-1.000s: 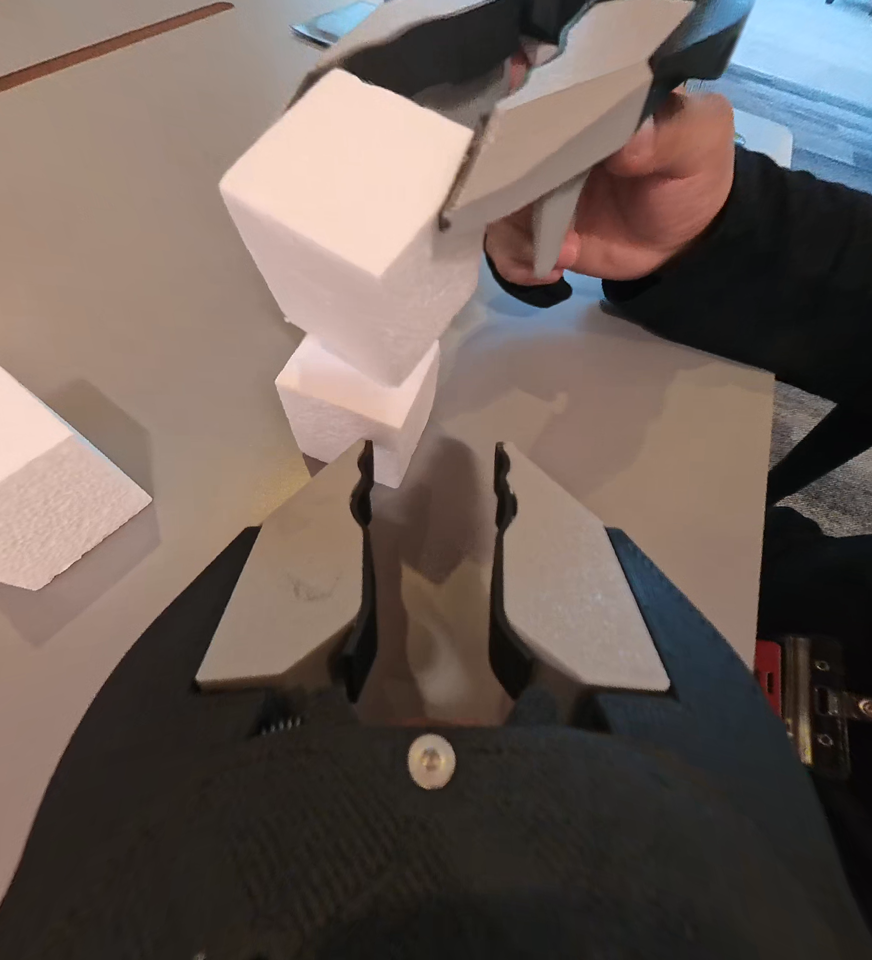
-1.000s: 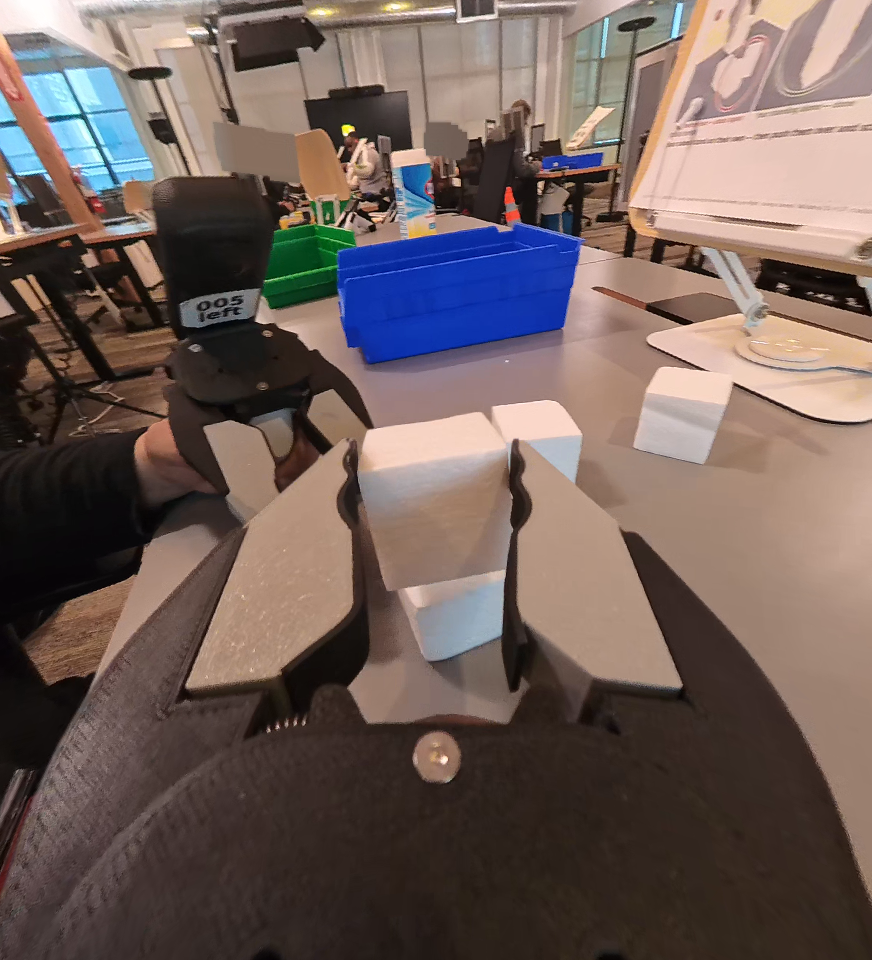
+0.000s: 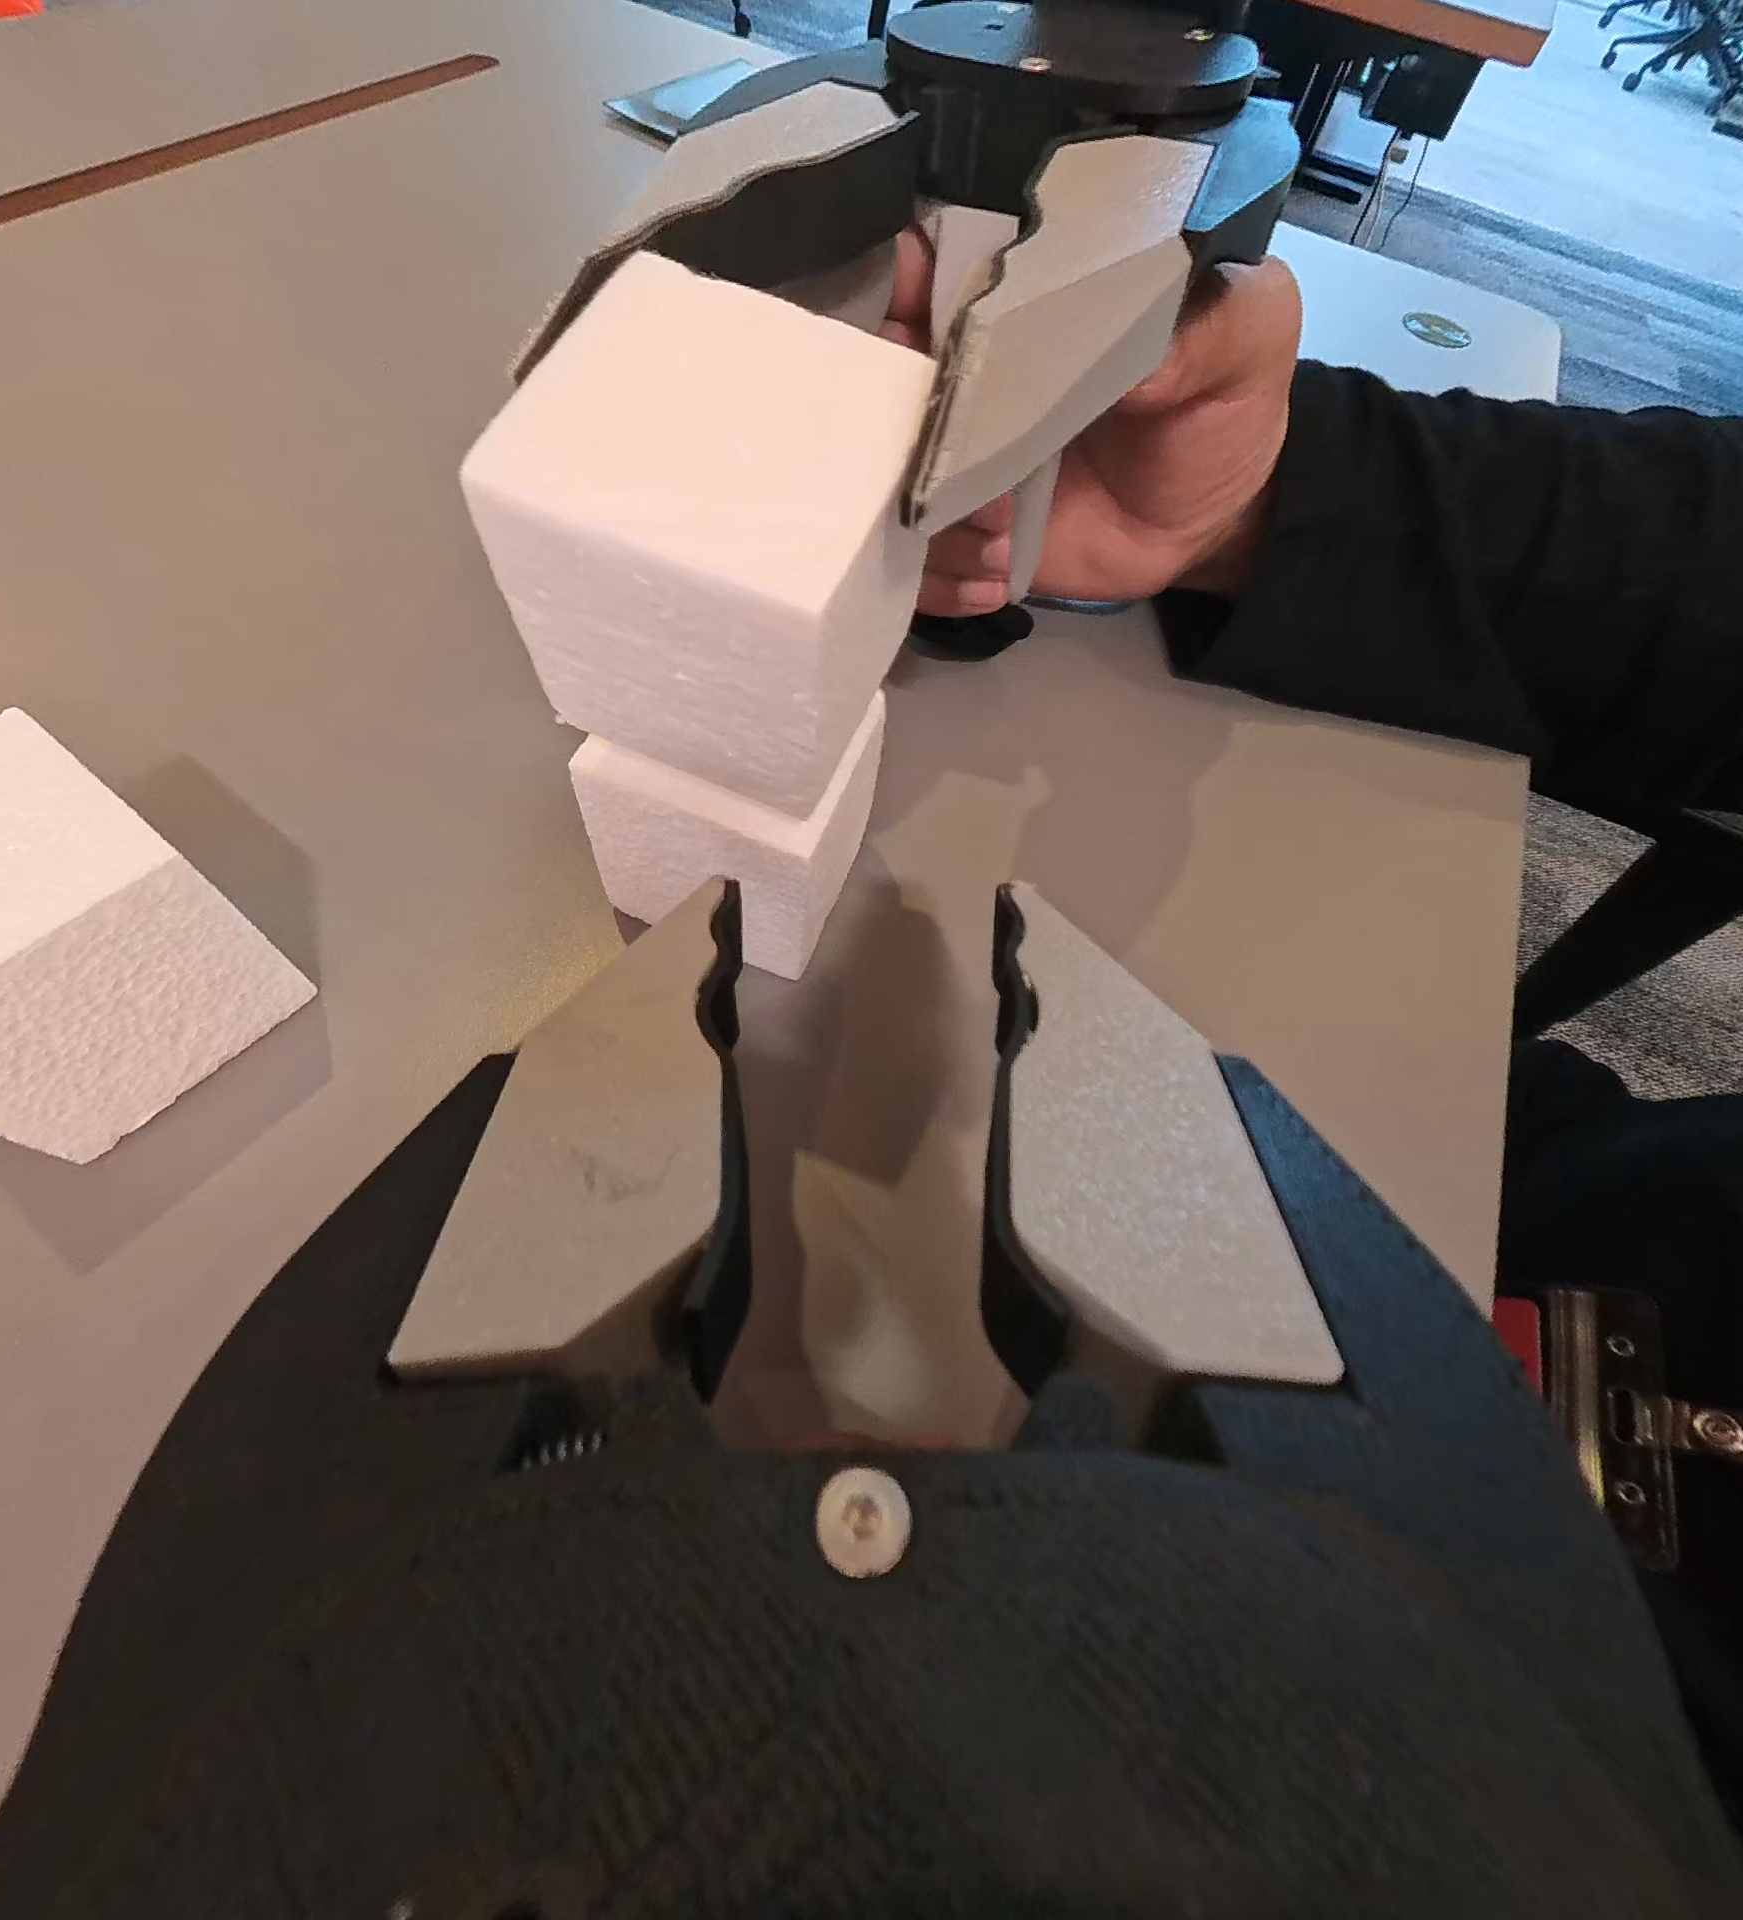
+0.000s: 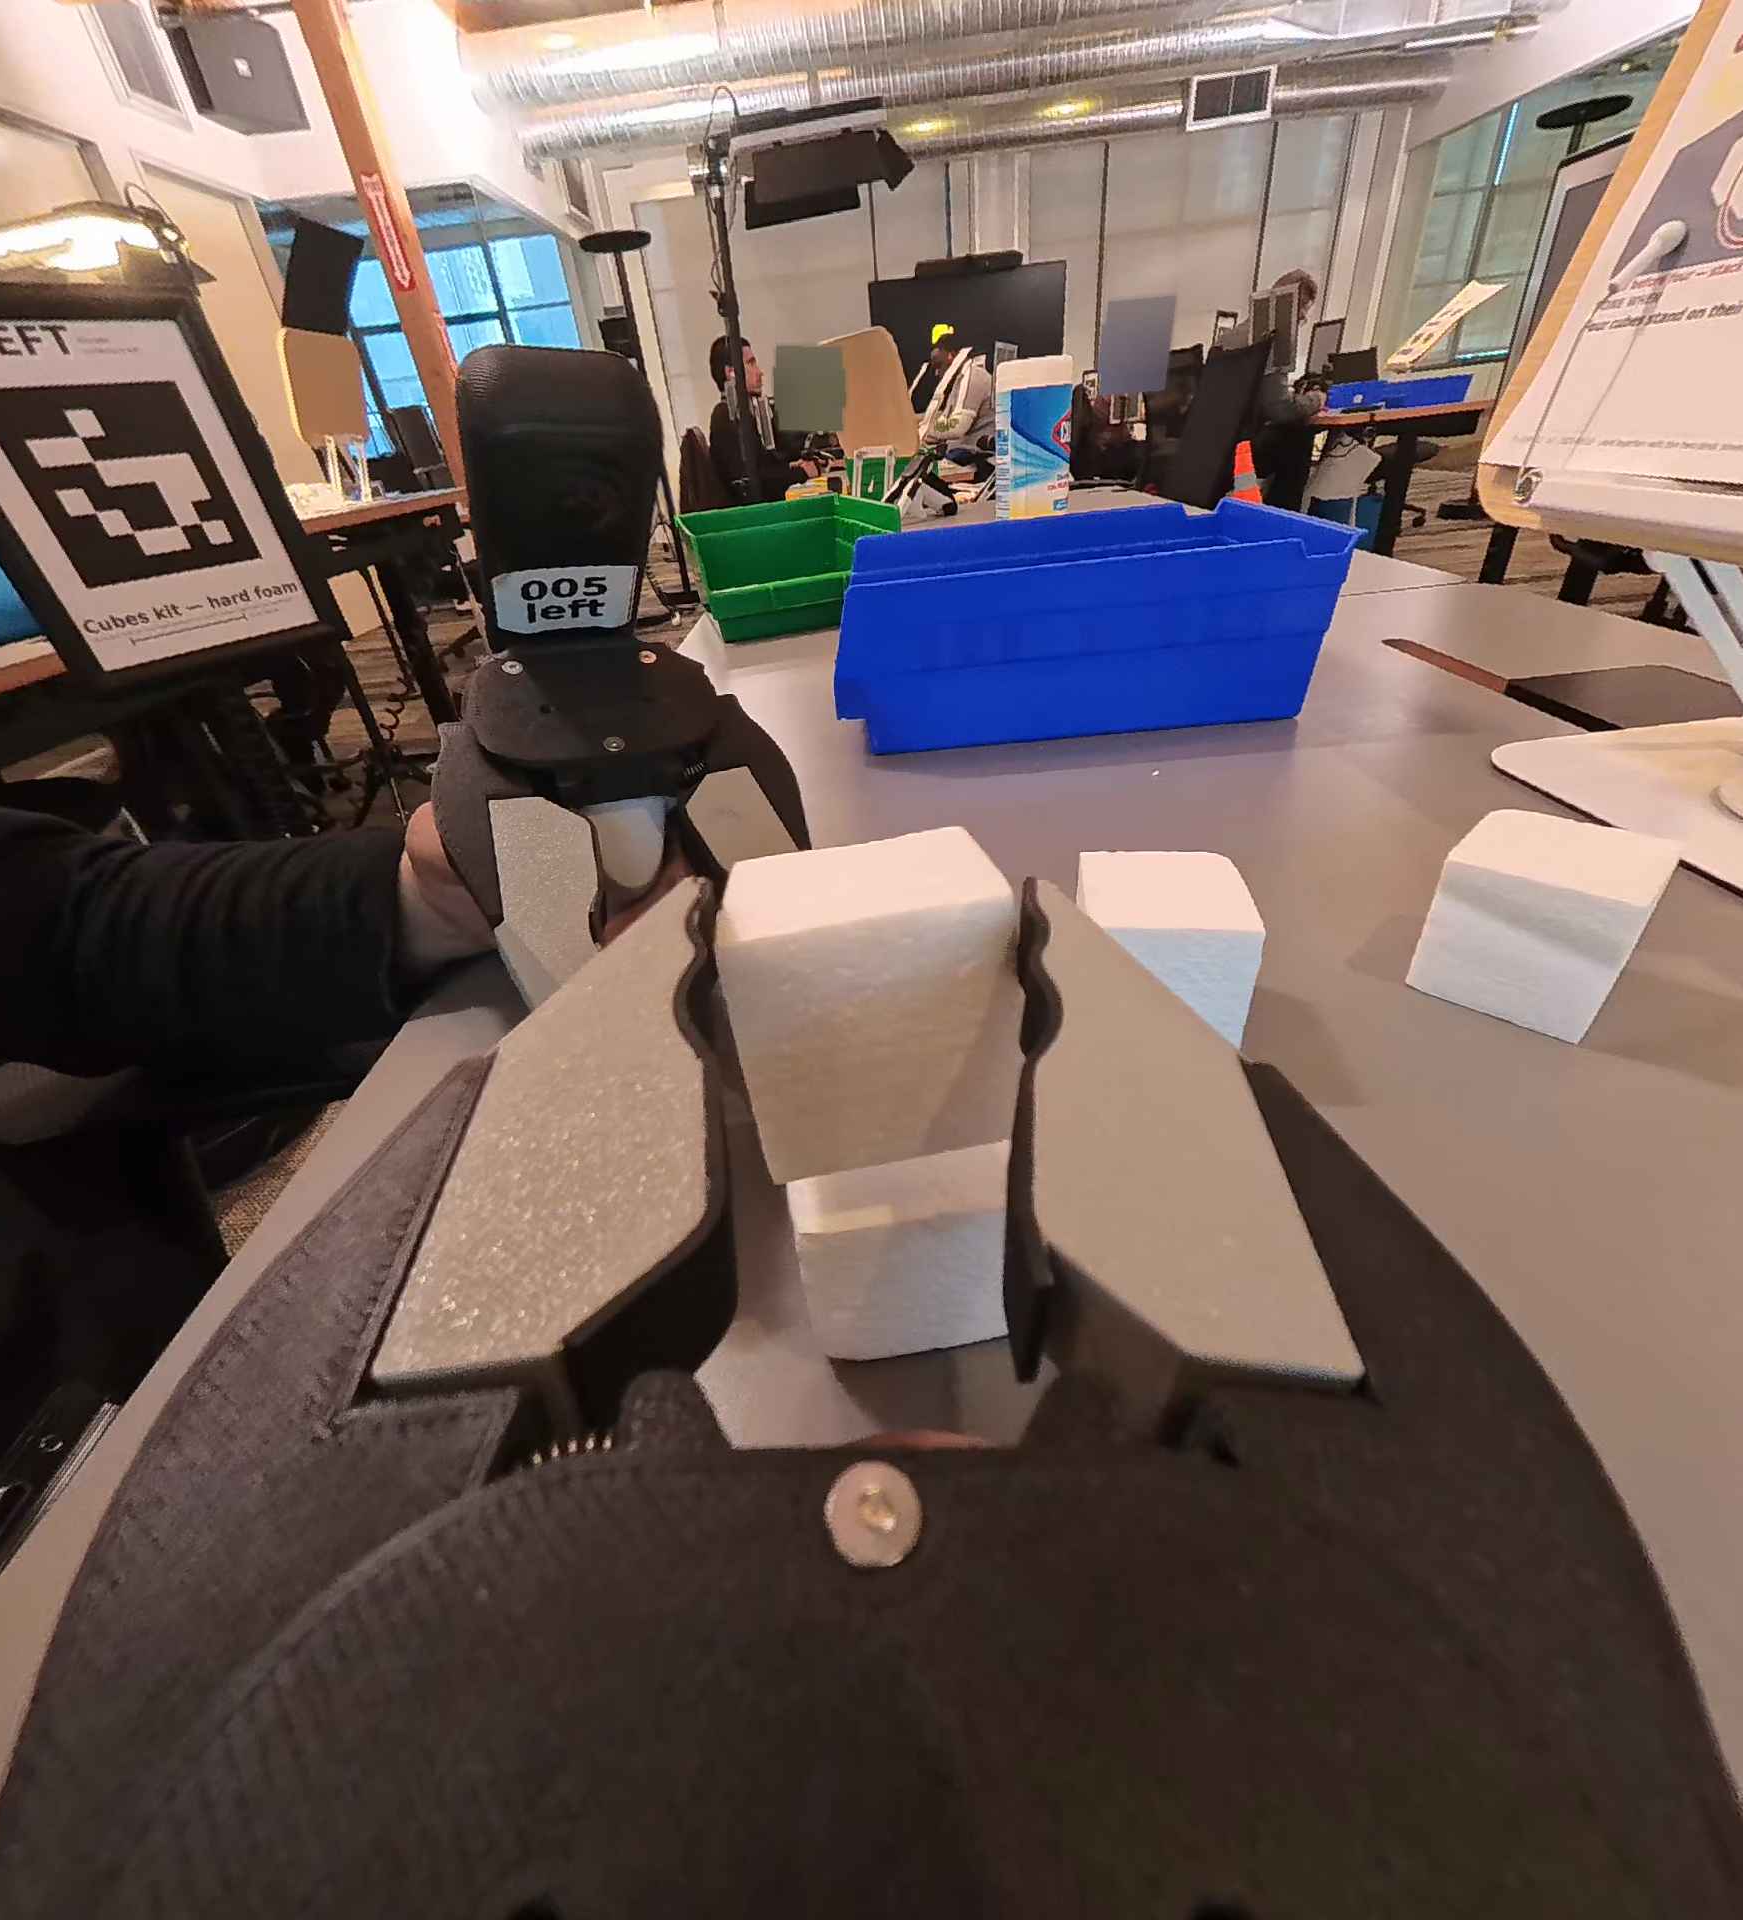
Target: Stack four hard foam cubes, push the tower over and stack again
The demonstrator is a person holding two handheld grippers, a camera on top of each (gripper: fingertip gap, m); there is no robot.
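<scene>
Right jaws around cube (image 4: 862, 997)

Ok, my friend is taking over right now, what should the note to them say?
Right tool: shut on a foam cube, held right over the base cube; contact unclear.
Left tool: open, empty, beside the base cube.
Two spare cubes, one near and one farther right, sit on the grey table.
Done: base cube placed.
Left: release cube two, add both spares, push the tower over, restack.

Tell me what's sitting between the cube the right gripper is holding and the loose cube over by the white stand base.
One more white foam cube rests on the grey table between the held cube and the far cube, seen in the right wrist view.
</scene>
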